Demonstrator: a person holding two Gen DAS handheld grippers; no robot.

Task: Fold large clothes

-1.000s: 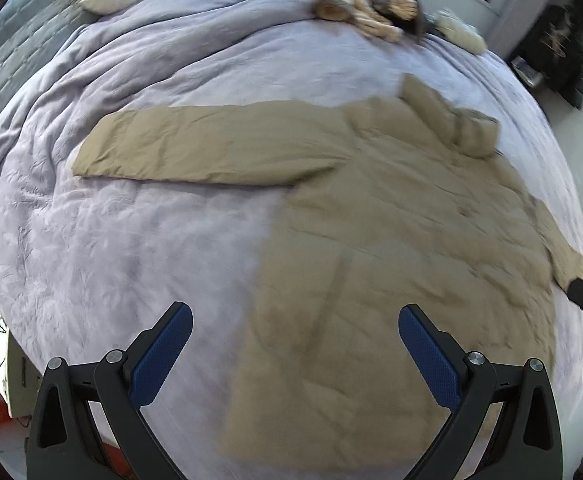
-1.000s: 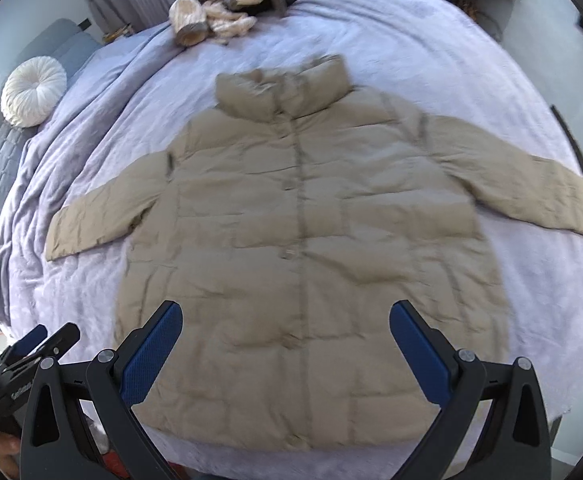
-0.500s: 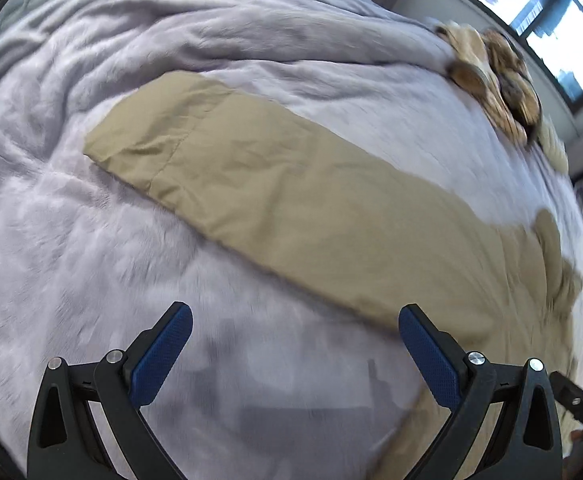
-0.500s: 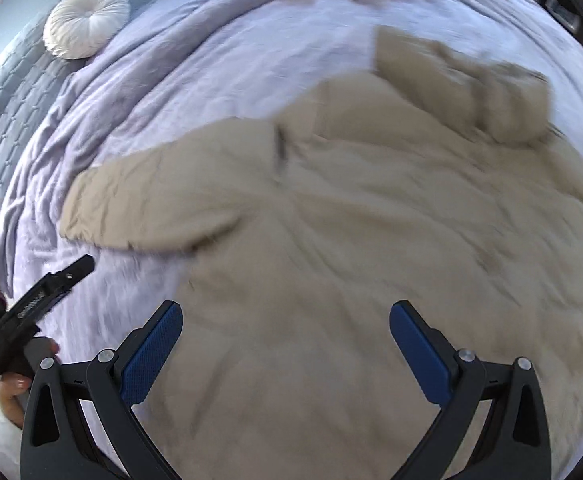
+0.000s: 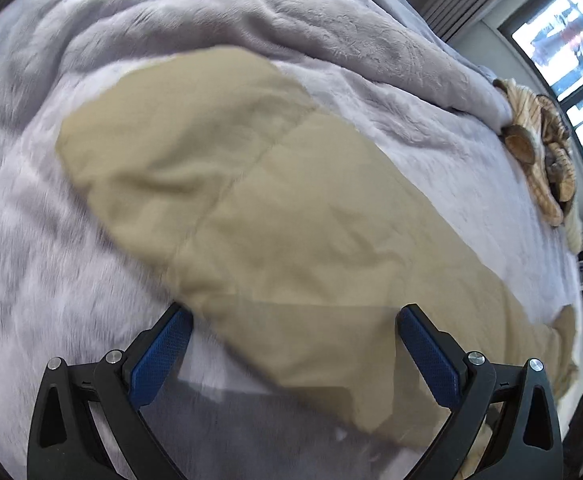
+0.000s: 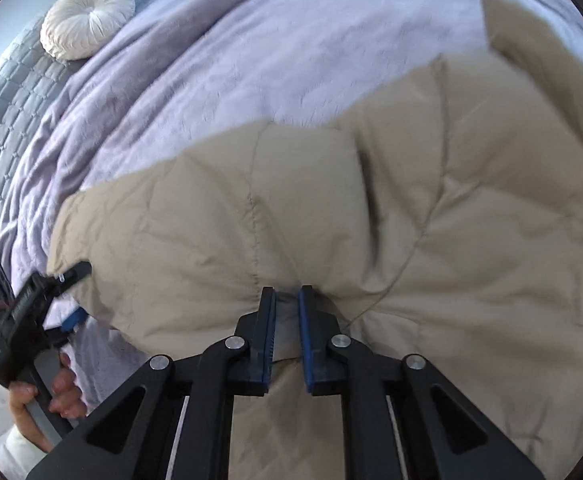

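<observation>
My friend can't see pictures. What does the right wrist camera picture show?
The right gripper is closing its blue pads on a pinch of a puffy tan jacket spread on a lilac blanket. At the left edge a hand holds the left gripper by the jacket's sleeve, and a round white cushion lies far back.

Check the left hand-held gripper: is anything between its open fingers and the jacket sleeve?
Nothing visible. The left hand-held gripper is open directly over the beige sleeve, which lies flat on the lavender blanket with nothing on it.
</observation>
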